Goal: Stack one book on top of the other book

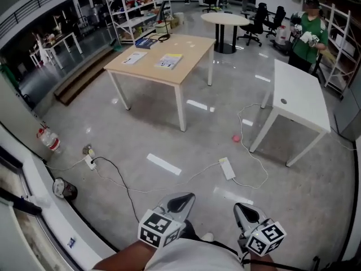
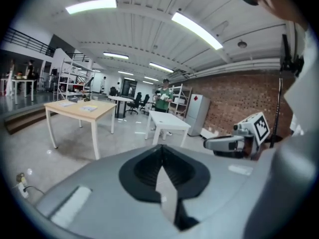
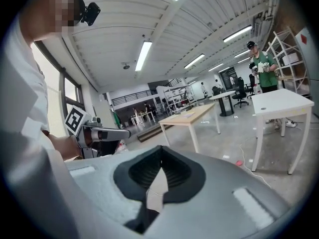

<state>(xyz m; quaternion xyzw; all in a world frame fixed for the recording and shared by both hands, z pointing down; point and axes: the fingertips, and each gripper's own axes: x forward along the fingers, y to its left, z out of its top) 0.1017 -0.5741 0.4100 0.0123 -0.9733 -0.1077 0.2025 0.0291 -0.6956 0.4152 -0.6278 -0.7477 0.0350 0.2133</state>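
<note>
Far across the room stands a light wooden table (image 1: pixel 186 55) with two books on it: one with a pale cover and a yellow patch (image 1: pixel 169 61), and a dark blue one (image 1: pixel 146 42) at its far end. They lie apart. My left gripper (image 1: pixel 181 201) and right gripper (image 1: pixel 242 212) are low at the bottom of the head view, far from the table, both shut and empty. In the left gripper view the jaws (image 2: pixel 160 149) meet with nothing between them. The right gripper view shows the same closed jaws (image 3: pixel 160 152).
A white leaflet (image 1: pixel 134 57) also lies on the wooden table. A white table (image 1: pixel 299 103) stands to the right, a round table (image 1: pixel 224 20) behind. Cables, a power strip (image 1: pixel 227 168) and a small red ball (image 1: pixel 236 138) lie on the floor. A person in green (image 1: pixel 307 35) stands at the back right.
</note>
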